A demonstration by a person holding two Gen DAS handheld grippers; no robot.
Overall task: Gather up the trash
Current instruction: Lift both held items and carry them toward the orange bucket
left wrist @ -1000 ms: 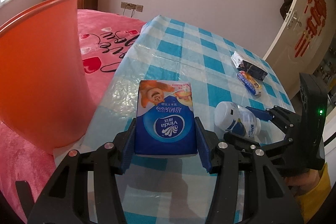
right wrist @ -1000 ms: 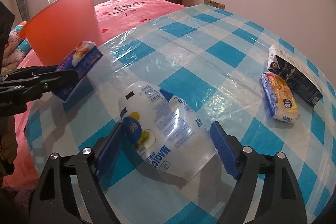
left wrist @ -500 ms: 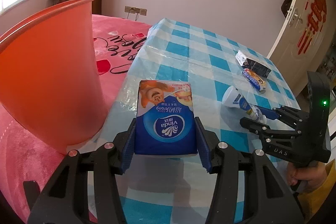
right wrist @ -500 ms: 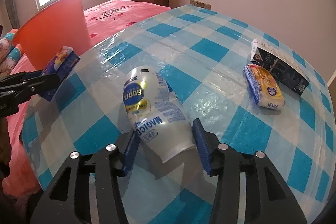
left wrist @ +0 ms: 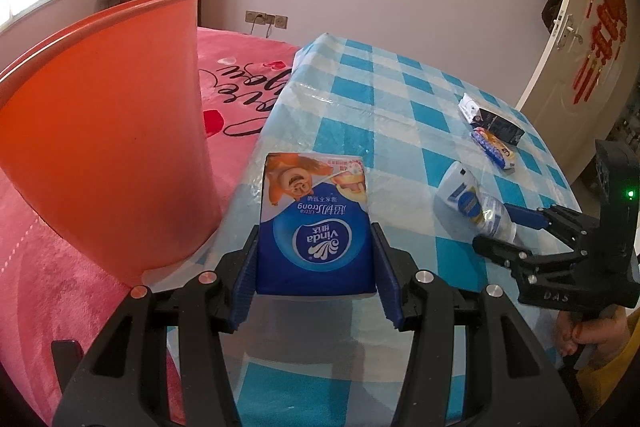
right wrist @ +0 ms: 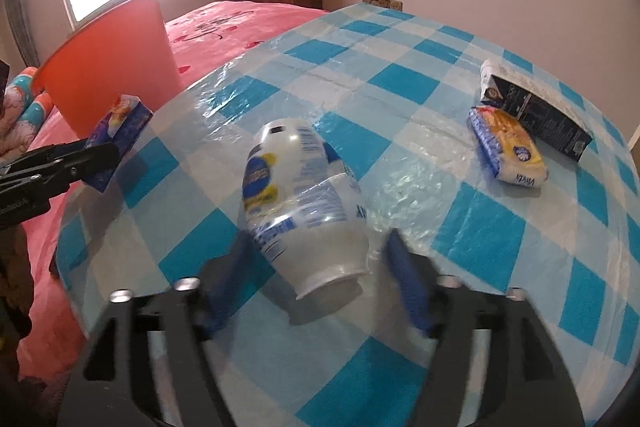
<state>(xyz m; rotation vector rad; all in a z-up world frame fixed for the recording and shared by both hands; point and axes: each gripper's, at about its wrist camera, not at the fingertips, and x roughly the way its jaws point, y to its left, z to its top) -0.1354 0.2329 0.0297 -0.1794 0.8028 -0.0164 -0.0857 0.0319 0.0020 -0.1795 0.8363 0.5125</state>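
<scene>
My left gripper [left wrist: 315,267] is shut on a blue Vinda tissue pack [left wrist: 315,223] and holds it above the table's left edge, beside the orange bin [left wrist: 100,131]. My right gripper [right wrist: 316,283] has its jaws spread and blurred around a white plastic bottle [right wrist: 304,203], which tilts between them; a gap shows on each side. The bottle also shows in the left wrist view [left wrist: 468,203], at the right gripper's [left wrist: 508,227] fingertips. The tissue pack also shows in the right wrist view [right wrist: 120,135].
A blue-and-white checked table [left wrist: 400,99] holds a small tissue packet [right wrist: 508,147] and a dark carton [right wrist: 536,111] at its far right. A pink bed [left wrist: 248,67] lies left of the table, with the bin on it. A door [left wrist: 580,27] is at right.
My left gripper has lifted the tissue pack and drawn back near the bin. My right gripper closed on the bottle and raised it, then its jaws spread apart again.
</scene>
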